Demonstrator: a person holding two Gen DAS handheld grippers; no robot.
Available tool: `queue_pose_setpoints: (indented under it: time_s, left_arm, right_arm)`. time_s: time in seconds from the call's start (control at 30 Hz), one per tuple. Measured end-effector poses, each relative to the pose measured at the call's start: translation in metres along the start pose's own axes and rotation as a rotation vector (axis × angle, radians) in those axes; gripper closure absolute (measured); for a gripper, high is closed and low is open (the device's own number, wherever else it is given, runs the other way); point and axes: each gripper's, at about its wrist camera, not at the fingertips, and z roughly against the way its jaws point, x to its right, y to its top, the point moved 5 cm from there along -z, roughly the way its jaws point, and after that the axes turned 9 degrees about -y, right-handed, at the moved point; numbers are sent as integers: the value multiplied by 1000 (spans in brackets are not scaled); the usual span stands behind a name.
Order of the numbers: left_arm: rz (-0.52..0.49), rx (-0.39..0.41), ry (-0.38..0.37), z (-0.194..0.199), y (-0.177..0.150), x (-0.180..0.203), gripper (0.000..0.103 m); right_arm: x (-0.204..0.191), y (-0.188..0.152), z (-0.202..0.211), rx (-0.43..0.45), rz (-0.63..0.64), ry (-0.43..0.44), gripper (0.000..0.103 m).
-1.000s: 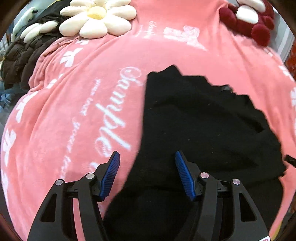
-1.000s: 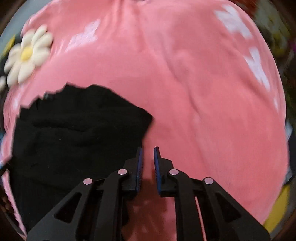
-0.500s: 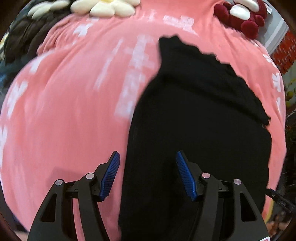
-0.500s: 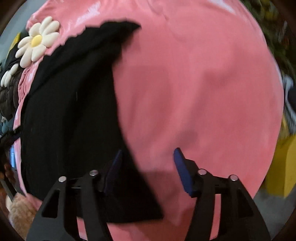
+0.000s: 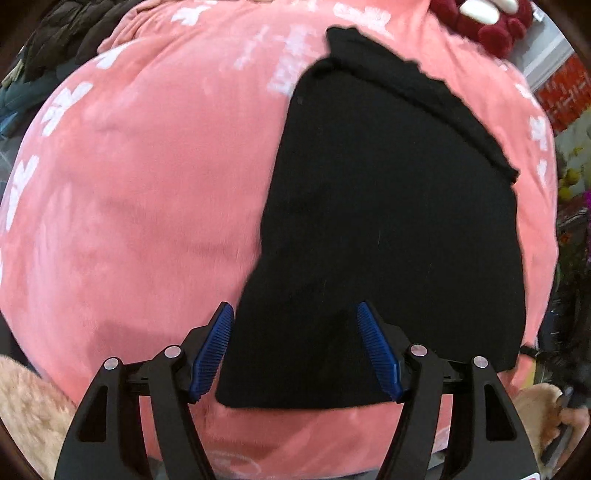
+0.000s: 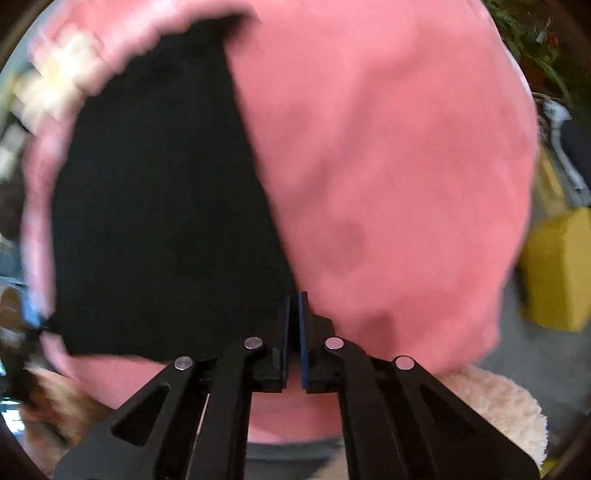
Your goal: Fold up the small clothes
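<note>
The black garment [image 5: 388, 221] lies flat on the pink blanket [image 5: 147, 221]; all positions below are ref. the garment. Its near hem runs straight across, w/ a strip of blanket showing below it. Left hand-held gripper [image 5: 293, 347]: jaws wide apart and opening, blue pads [image 5: 214, 350] straddling the garment's near-left corner from above; fabric sits between the pads in view, but the pads do not press on it, so nothing is held. Right hand-held gripper [image 6: 293, 332]: jaws closed, pads almost together, positioned at the garment's [image 6: 159, 221] near-right edge where black fabric meets the blanket [image 6: 388, 166]. Dark material shows in the narrow slot between the pads, but a pinch on the fabric cannot be confirmed; view is motion-blurred. Beyond the garment's far-right corner, a dark-red plush toy [image 5: 484, 22] sits on the blanket. Blurred white flower cushion [image 6: 55, 81] lies past the far-left edge in the right wrist view. Yellow object [image 6: 557, 269] stands off the blanket, well right of the garment. Beige fleece [image 5: 26, 417] shows nearest the cameras, below the near hem.
</note>
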Motion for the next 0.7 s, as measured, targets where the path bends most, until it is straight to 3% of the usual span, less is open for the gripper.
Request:
queue_pose_setpoints:
  time_s: [0.1,0.17,0.27,0.43,0.53,0.6,0.7]
  left_arm:
    - [18,-3,-9,-5,-6,1,36]
    - [16,5,-15,-6,-8,2,36]
    - [7,5,-16,-9,-9,2,31]
    - [-7,15,-26,-17,-8,6,16]
    - [7,31,-30,-19,-6,6,12]
    - [59,69,-62,-15,-5,1,12]
    - [107,104,-98,-12,-4,-7,17]
  right_arm:
    - [0,6,15,56,-82,106,88]
    - [-3,11,25,112,-82,110,53]
    - [-14,14,26,156,-62,117,49]
    - [-20,17,-1,102,-71,189,42]
    - [-31,19,-8,117,-60,185,26]
    - [-41,15,-7,138,-30,159,25]
    - [-42,8,0,170,-7,176,66]
